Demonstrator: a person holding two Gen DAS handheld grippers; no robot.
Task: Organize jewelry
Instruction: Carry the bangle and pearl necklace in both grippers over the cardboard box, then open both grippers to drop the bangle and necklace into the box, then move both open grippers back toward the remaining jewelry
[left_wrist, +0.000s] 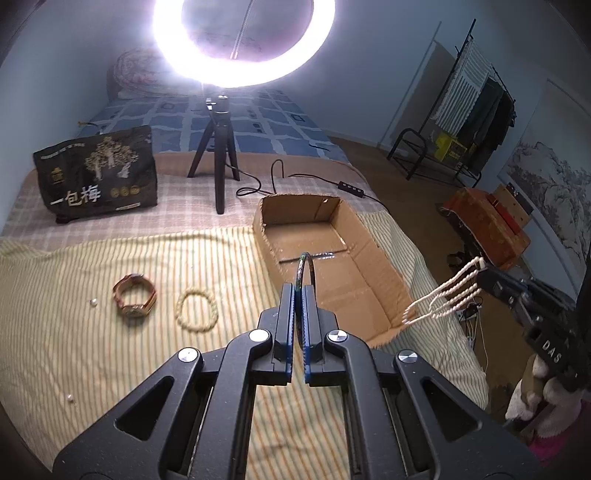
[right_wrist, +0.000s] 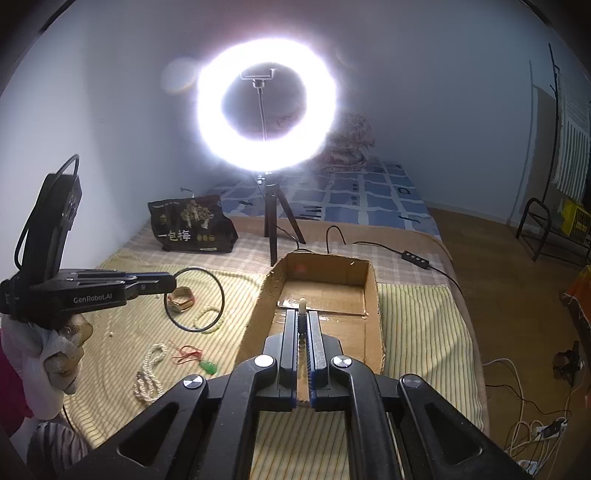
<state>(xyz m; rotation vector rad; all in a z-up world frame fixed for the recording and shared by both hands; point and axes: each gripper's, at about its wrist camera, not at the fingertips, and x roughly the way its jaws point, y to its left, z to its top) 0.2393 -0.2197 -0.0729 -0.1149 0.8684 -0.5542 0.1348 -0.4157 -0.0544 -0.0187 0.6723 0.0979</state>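
- Two hand-held grippers up, both loaded.
- My left hand-held gripper (left_wrist: 299, 291) clamped on a thin dark bangle (right_wrist: 194, 300), over the near-left edge of the cardboard box (left_wrist: 369, 284).
- My right hand-held gripper (right_wrist: 303, 325) clamped on a multi-strand pearl bracelet (left_wrist: 443, 295), beside the box.
- Watch (left_wrist: 135, 300), bead bracelet (left_wrist: 195, 308) on the bed's striped cloth (left_wrist: 92, 350).

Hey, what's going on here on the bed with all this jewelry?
A person is sorting jewelry into a cardboard box on a striped cloth. The left tool is shut on a thin dark bangle, held up in the air beside the box. The right tool grips a multi-strand pearl bracelet, hanging near the box's edge. The box looks empty. A watch, a bead bracelet, a pearl necklace and a green pendant on red cord lie on the cloth.
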